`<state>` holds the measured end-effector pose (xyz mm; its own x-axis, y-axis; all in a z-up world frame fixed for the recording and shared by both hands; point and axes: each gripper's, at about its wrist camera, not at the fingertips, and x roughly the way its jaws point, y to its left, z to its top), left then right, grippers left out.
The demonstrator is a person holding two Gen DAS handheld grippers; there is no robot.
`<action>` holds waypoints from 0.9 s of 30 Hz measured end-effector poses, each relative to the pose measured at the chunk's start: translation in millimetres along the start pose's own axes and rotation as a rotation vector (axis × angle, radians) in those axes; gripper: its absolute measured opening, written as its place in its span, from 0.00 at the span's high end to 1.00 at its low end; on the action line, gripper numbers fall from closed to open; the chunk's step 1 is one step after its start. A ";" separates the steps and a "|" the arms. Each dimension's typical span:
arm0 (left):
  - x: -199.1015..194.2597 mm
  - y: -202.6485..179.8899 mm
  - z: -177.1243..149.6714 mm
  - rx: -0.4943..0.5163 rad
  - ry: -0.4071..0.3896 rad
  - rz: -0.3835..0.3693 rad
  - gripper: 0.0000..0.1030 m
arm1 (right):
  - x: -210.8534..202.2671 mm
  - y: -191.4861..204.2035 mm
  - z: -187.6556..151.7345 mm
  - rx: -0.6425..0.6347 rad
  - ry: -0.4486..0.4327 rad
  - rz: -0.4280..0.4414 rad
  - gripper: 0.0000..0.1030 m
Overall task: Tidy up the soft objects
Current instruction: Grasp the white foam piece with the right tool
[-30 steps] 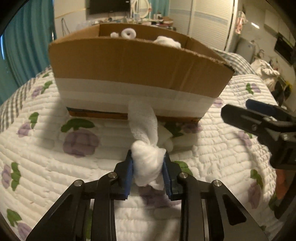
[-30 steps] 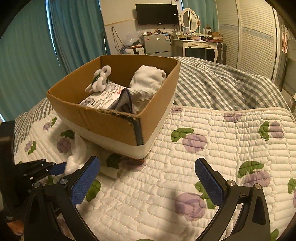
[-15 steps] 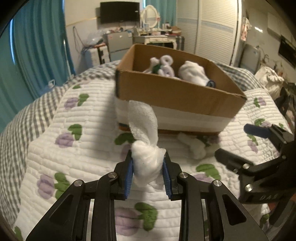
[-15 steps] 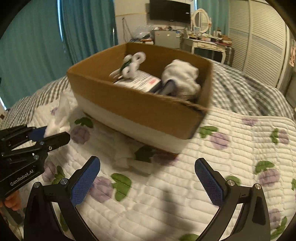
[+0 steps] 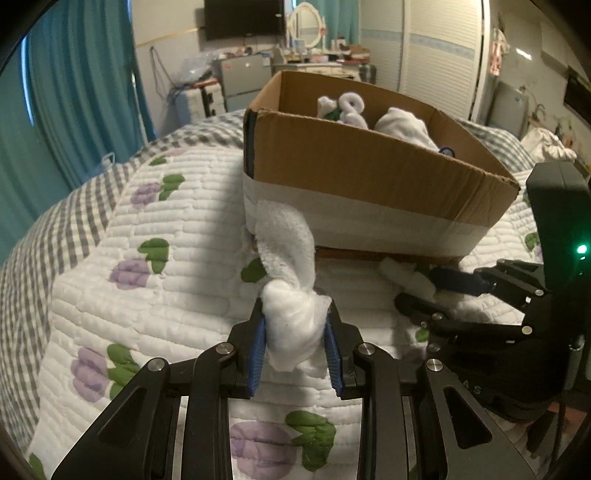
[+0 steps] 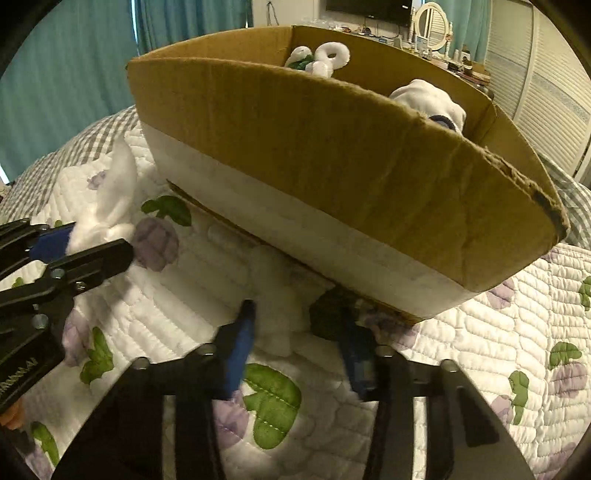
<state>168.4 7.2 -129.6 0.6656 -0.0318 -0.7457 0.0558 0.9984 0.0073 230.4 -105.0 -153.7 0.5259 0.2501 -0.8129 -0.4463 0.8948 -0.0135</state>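
Observation:
My left gripper [image 5: 294,350] is shut on a knotted white cloth [image 5: 291,295] and holds it above the quilt in front of the cardboard box [image 5: 369,170]; it also shows in the right wrist view [image 6: 107,206]. My right gripper [image 6: 295,343] straddles a second white soft piece [image 6: 273,295] lying on the quilt at the box's base; its jaws are narrowed around it, and contact is unclear. In the left wrist view this piece [image 5: 410,277] sits between the right gripper's fingers [image 5: 454,280]. The box holds a white sock bundle [image 5: 402,125] and a white looped toy [image 5: 351,107].
The box stands on a white quilt with purple flowers [image 5: 129,273] over a grey checked bedspread [image 5: 33,236]. Teal curtains [image 5: 74,92] hang at the left. A dresser with a mirror [image 5: 306,22] and wardrobes stand behind the bed.
My right gripper has moved down and forward to the box's base and narrowed its jaws around the white piece there. My left gripper has kept its hold on the knotted cloth, shifting left.

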 end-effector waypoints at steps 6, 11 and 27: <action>-1.2 -2.9 -4.5 -0.005 0.002 -0.007 0.73 | -11.8 11.8 -5.9 -0.037 -0.026 -0.007 0.75; -11.6 -8.0 -13.2 0.002 -0.002 0.001 0.73 | -38.4 9.0 -14.5 -0.015 -0.065 0.008 0.75; -103.1 -55.9 -14.9 0.145 -0.114 0.031 0.73 | -161.8 1.9 -25.1 -0.003 -0.247 0.017 0.75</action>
<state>85.5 -44.7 -63.1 0.7484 -0.0144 -0.6631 0.1351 0.9821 0.1312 126.3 -153.0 -36.8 0.6794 0.3483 -0.6458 -0.4587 0.8886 -0.0032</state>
